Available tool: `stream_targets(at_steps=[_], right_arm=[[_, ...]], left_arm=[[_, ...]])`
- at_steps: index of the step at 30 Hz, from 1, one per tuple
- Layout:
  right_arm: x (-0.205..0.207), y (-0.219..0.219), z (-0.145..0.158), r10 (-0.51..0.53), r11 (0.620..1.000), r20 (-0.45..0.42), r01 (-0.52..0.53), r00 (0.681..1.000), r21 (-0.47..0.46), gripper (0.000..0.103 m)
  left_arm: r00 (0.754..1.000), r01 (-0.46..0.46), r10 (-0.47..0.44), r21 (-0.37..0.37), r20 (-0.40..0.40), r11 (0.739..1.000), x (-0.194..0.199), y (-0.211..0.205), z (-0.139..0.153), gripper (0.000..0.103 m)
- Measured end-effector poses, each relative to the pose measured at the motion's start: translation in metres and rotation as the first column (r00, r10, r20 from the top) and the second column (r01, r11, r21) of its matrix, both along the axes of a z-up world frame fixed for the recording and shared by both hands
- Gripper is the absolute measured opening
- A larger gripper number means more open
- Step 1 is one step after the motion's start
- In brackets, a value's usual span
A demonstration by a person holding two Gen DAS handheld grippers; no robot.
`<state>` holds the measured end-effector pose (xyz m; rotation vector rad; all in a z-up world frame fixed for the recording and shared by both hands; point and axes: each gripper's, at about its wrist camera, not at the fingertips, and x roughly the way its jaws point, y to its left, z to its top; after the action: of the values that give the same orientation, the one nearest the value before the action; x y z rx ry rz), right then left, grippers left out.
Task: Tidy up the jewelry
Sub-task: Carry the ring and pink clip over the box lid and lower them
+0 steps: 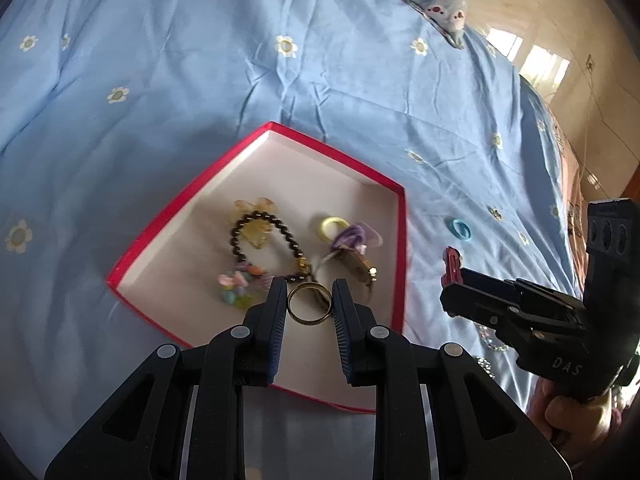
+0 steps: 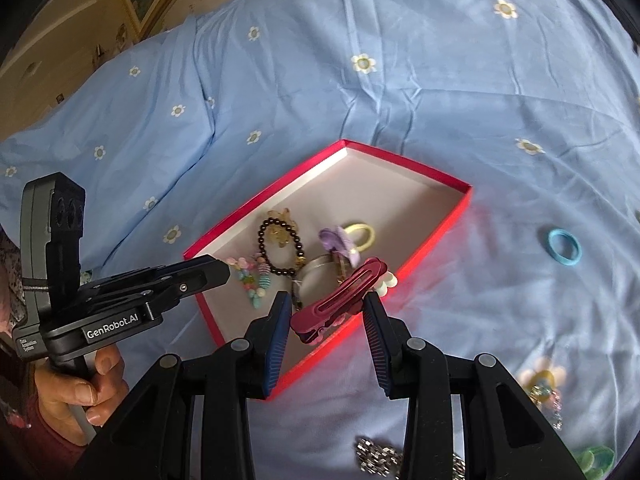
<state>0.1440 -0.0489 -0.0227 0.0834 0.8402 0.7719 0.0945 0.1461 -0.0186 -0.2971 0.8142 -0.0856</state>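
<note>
My left gripper [image 1: 309,307] is clamped on a gold ring [image 1: 309,305] over the red box's [image 1: 256,134] near edge — my right gripper [image 2: 326,312] grips a red hair clip [image 2: 340,300] at the box's near corner.

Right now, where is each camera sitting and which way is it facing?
Left wrist: on the left gripper, looking down its fingers at a gold ring held over the red box; the right gripper and a hand show at right.
Right wrist: on the right gripper, looking down at a red hair clip it holds; the left gripper and hand show at left.
Shared: the red box, blue hair tie and blue bedsheet.
</note>
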Motion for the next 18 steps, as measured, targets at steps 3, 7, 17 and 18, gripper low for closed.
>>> stream_targets(at_steps=[3, 7, 17, 18], right_arm=[[0.000, 0.010, 0.000, 0.018, 1.000, -0.002, -0.018, 1.000, -0.004, 0.037], [0.000, 0.026, -0.003, 0.049, 0.999, -0.007, -0.049, 0.999, -0.011, 0.037], [0.004, 0.065, -0.026, 0.123, 0.990, -0.044, -0.125, 0.991, -0.066, 0.037], [0.005, 0.067, -0.028, 0.127, 0.989, -0.047, -0.130, 0.991, -0.071, 0.037]], left_arm=[[1.000, -0.014, 0.014, 0.005, -0.006, 1.000, 0.002, 0.007, -0.003, 0.021], [0.999, -0.030, 0.030, 0.009, -0.015, 1.000, 0.004, 0.017, -0.008, 0.021], [0.998, -0.043, 0.045, 0.035, -0.049, 0.998, 0.019, 0.034, -0.024, 0.021], [0.998, -0.042, 0.044, 0.037, -0.053, 0.998, 0.021, 0.035, -0.025, 0.021]])
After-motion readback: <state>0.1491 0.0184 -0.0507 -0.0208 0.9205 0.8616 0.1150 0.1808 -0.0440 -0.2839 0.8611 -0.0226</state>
